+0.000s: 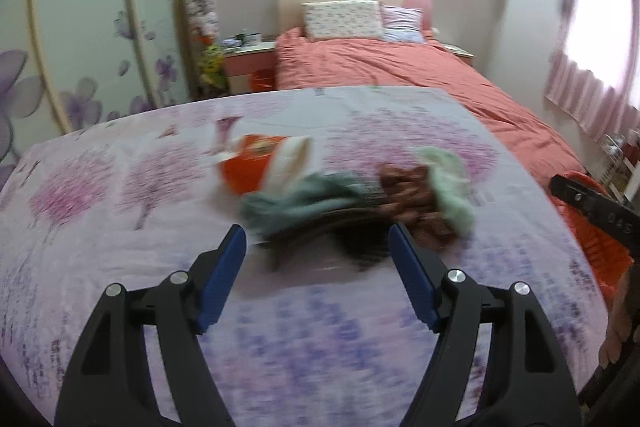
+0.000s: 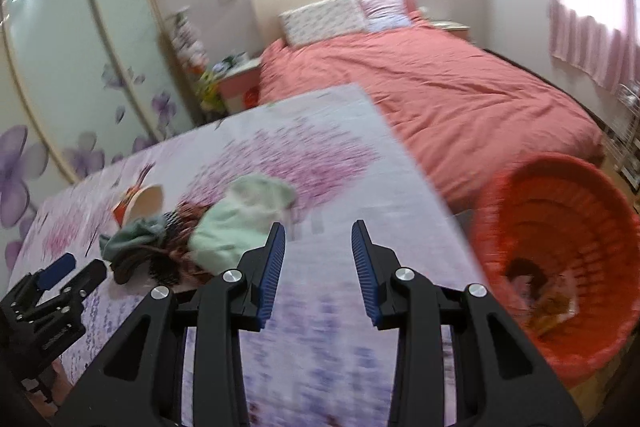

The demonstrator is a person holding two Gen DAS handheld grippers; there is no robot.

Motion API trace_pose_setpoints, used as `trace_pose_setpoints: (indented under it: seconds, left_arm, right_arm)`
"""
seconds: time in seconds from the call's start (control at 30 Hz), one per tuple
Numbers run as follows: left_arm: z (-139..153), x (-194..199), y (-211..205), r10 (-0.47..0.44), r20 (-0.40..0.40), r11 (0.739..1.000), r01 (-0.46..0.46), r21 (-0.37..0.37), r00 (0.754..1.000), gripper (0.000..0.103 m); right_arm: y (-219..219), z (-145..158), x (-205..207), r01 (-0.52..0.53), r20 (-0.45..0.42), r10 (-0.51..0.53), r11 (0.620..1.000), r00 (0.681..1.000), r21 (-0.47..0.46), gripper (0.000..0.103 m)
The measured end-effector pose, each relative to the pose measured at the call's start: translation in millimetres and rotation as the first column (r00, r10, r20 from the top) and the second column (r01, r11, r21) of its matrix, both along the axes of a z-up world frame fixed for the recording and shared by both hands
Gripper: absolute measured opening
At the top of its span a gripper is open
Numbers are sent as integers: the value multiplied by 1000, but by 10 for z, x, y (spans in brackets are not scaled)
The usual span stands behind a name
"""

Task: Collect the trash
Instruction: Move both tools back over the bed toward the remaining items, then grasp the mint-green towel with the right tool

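Blue pads, left gripper [image 1: 318,239]: jaws stand wide, nothing between the pads; they hang over the near edge of the trash pile, no contact visible.
Blue pads, right gripper [image 2: 319,231]: jaws part-open, narrower than the left pair, empty; bare tablecloth shows through the gap.
Landmark: trash pile [image 1: 352,195], a blurred heap near the middle of the flower-print tablecloth [image 1: 120,267].
Pile contents: grey-green cloth [image 1: 288,203] at the pile's left, pale green cloth [image 2: 236,219] at its right, a dark brown crumpled piece [image 1: 412,191] between them; exact kind cannot be told through the blur.
Paper cup [image 1: 260,167]: red and white, lying on its side, touching the pile's far left edge, mouth toward the pile.
Right gripper vs pile: just right of the pile, its left finger overlapping the pale green cloth in the right wrist view; whether it touches cannot be told.
Orange basket [image 2: 500,211]: right of the pile, past the table's edge and lower, tilted open toward the camera.
Basket contents: a few wrappers [image 2: 548,307] at the bottom, dark and yellowish.
Bed [image 2: 440,87]: behind the pile, salmon cover, two pillows at the headboard.
Wardrobe [image 2: 52,47]: left of the pile, glass doors with purple flowers.
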State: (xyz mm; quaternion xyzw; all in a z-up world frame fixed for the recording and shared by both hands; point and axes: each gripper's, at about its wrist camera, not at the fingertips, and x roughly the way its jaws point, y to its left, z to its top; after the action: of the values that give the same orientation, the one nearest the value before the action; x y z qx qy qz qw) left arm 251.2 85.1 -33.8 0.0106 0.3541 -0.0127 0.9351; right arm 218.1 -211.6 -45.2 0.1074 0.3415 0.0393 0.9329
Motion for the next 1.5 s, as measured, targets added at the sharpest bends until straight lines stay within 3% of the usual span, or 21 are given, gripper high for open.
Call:
trace_pose_setpoints:
  seconds: [0.17, 0.5, 0.53, 0.57, 0.7, 0.97, 1.2, 1.33, 1.43, 1.5]
  left_arm:
    - [-33, -34, 360, 62, -4, 998, -62, -3, 998, 73]
    - [-191, -35, 675, 108, -38, 993, -109, -32, 993, 73]
    - [-205, -47, 681, 108, -40, 993, -109, -34, 993, 73]
    - [-213, -41, 686, 107, -43, 993, -109, -36, 993, 73]
    - [-246, -18, 668, 103, -48, 994, -105, -36, 994, 73]
    - [-242, -22, 561, 77, -50, 996, -80, -48, 996, 73]
    - [-201, -53, 359, 41, -44, 998, -43, -51, 998, 73]
    - [-200, -47, 263, 25, -50, 998, -28, -51, 998, 73]
    - [-205, -48, 195, 16, -55, 999, -18, -48, 998, 73]
    - [-205, -53, 169, 12, -55, 999, -14, -46, 998, 73]
  right_arm:
    - [388, -82, 260, -62, -35, 62, 998, 998, -7, 36]
    - [643, -372, 771, -29, -140, 29, 1000, 990, -1, 34]
    - [668, -409, 783, -34, -148, 32, 999, 988, -13, 30]
    - [692, -446, 783, -46, -155, 42, 999, 987, -22, 15]
    - [770, -463, 747, -65, -145, 53, 995, 988, -77, 3]
    - [460, -364, 598, 7, -99, -13, 998, 995, -62, 3]
    - [152, -387, 472, 73, -122, -88, 989, 989, -128, 3]
    - [60, -444, 463, 49, -150, -58, 997, 987, -57, 3]
    - [101, -444, 466, 32, -148, -37, 999, 988, -38, 11]
    - [153, -437, 480, 17, -143, -22, 999, 989, -35, 27]
